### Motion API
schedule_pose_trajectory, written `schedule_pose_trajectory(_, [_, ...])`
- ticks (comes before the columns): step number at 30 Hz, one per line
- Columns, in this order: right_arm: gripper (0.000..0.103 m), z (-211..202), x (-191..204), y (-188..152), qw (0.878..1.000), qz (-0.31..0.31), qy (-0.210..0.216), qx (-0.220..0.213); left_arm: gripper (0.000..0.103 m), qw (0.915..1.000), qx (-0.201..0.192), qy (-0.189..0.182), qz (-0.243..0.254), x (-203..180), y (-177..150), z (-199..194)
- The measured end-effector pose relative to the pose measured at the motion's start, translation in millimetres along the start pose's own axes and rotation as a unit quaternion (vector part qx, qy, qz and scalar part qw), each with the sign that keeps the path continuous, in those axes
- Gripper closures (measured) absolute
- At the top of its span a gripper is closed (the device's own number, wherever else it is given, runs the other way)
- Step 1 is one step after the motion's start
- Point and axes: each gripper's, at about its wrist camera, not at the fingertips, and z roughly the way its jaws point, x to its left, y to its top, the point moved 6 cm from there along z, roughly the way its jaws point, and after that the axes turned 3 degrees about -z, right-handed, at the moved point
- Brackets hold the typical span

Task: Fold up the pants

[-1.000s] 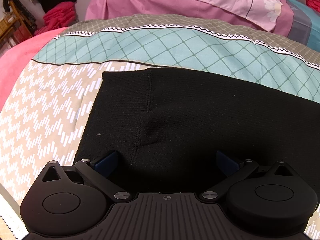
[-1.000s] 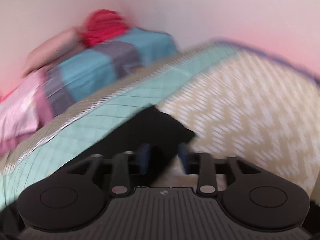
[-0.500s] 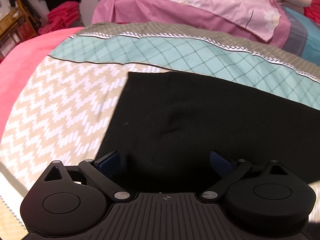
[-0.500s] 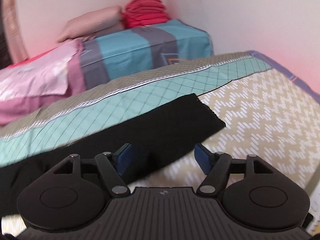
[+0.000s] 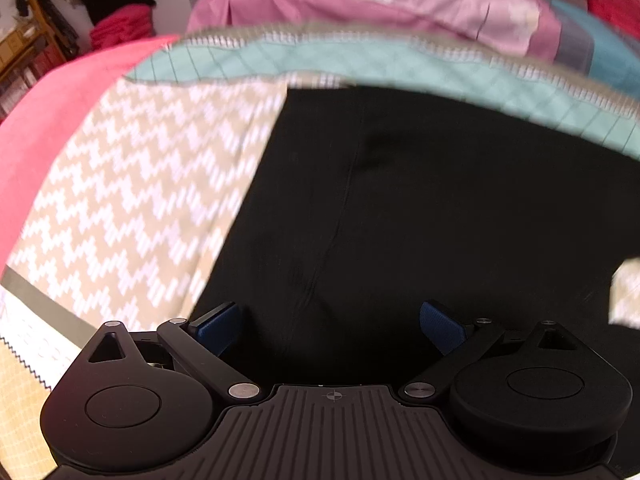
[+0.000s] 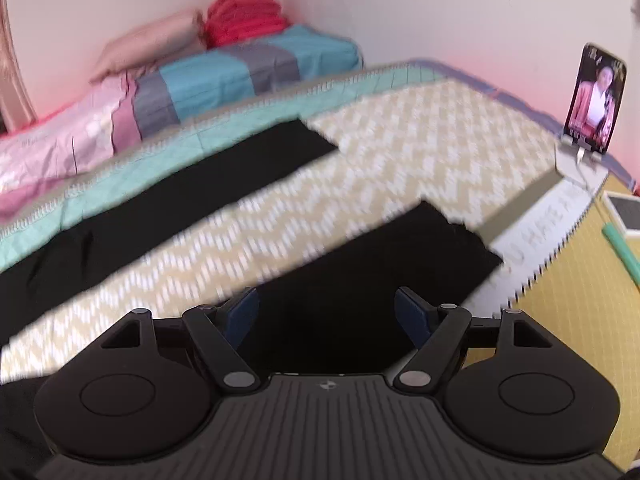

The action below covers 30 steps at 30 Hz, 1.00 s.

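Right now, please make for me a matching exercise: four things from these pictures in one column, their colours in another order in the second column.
Things:
1. pants
2. phone
3. folded stack by the wall
4. left claw pads

Colours or states:
A. red
B. blue
C. black
D. lit screen

Pairs: 1-C, 2-D, 3-A, 4-B

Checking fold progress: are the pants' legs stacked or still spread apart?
Spread. In the right wrist view the far leg and near leg lie as separate black strips with bare quilt between them.
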Motion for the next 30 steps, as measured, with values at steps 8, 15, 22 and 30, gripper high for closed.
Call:
schedule_pose_trajectory(8, [0.023,6,-37,-7,0.997,0.047,-0.044,0.031,0.000,0.9999,-0.002,-0.006,-0.012,10,0,-7])
schedule_pose_trajectory(15, [0.022,12,7,-13,0.998,-0.029,0.019,0.054,0.000,0.9997,-0.003,-0.024,0.000,-4,-5,-16])
schedule_pose_trajectory(22, [0.022,5,-27,-13,0.998,0.028,-0.033,0.055,0.000,0.9997,0.018,-0.015,0.001,1,-13,-11])
schedule_pose_trajectory(30, [0.021,-8,15,-18,0.997,-0.050,0.028,0.047,0.000,0.9995,-0.001,-0.028,-0.017,-3,-7,-36])
